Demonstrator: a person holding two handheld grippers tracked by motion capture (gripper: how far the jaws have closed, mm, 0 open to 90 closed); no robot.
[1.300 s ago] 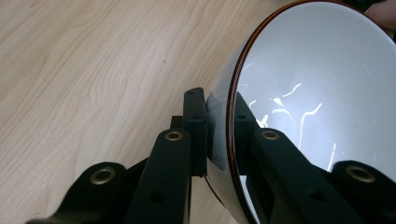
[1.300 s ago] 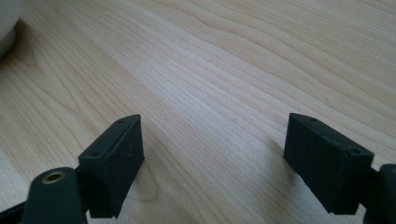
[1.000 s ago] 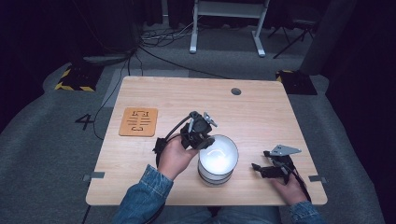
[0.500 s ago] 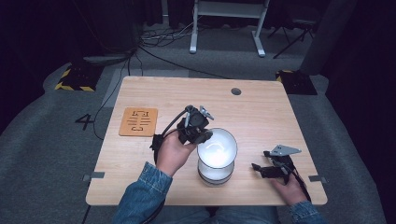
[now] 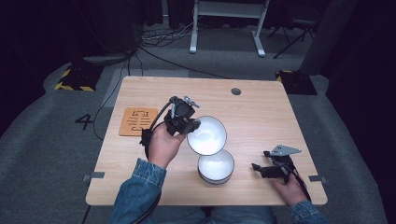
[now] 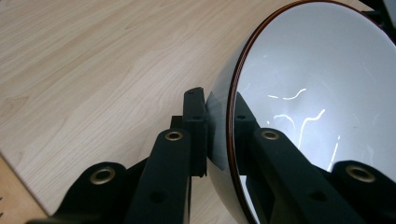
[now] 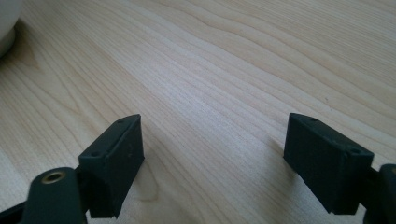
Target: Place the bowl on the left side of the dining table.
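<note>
A light wooden table (image 5: 261, 116) carries little: an orange mat (image 5: 138, 121) with pale markings lies flat toward its left side — well apart from a white bowl (image 5: 215, 167) standing near the front edge. A round grey grommet (image 5: 236, 91) sits flush near the far edge.

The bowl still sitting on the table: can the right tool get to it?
Probably yes. The right tool rests open beside the bowl on the table, with bare table between them; the lifted bowl hangs left of that path.
</note>
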